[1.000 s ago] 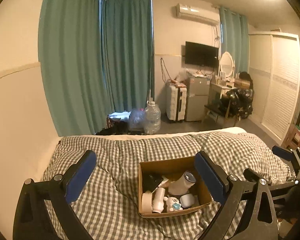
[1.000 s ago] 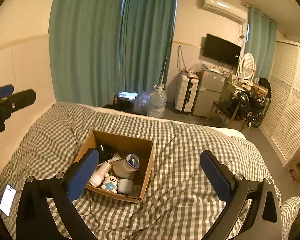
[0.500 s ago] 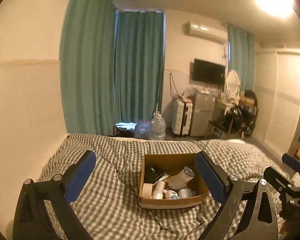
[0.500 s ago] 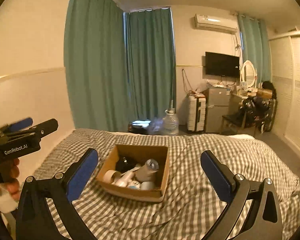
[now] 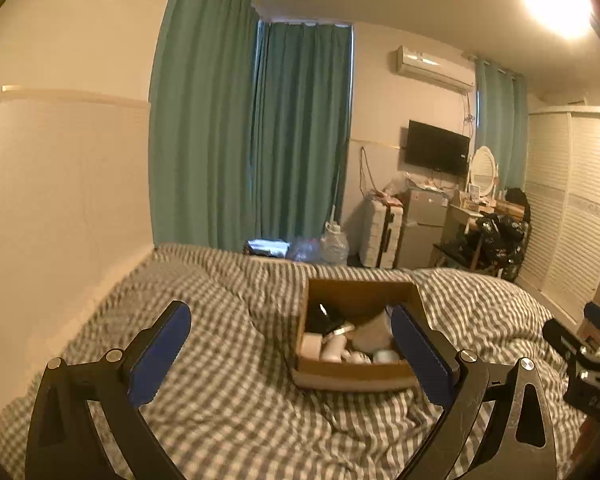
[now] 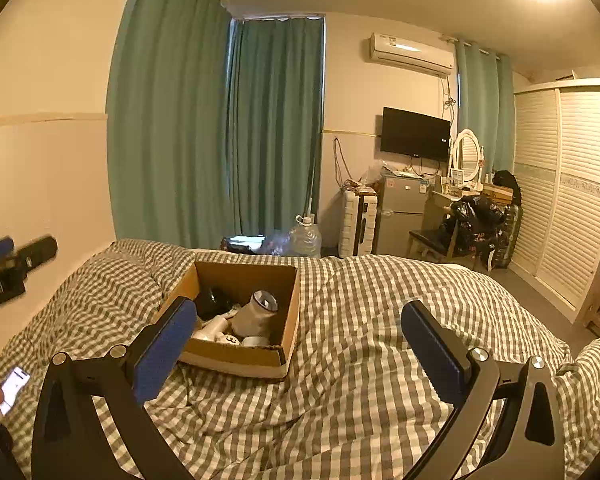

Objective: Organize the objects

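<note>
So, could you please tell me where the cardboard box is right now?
The cardboard box sits on the checked duvet, left of centre in the right wrist view, ahead of both open hand-held grippers, holding small items.

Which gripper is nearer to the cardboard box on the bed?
It is hard to tell; perhaps the left. The left gripper has the cardboard box at its right finger; the right gripper has it at its left finger. Both hover open.
</note>
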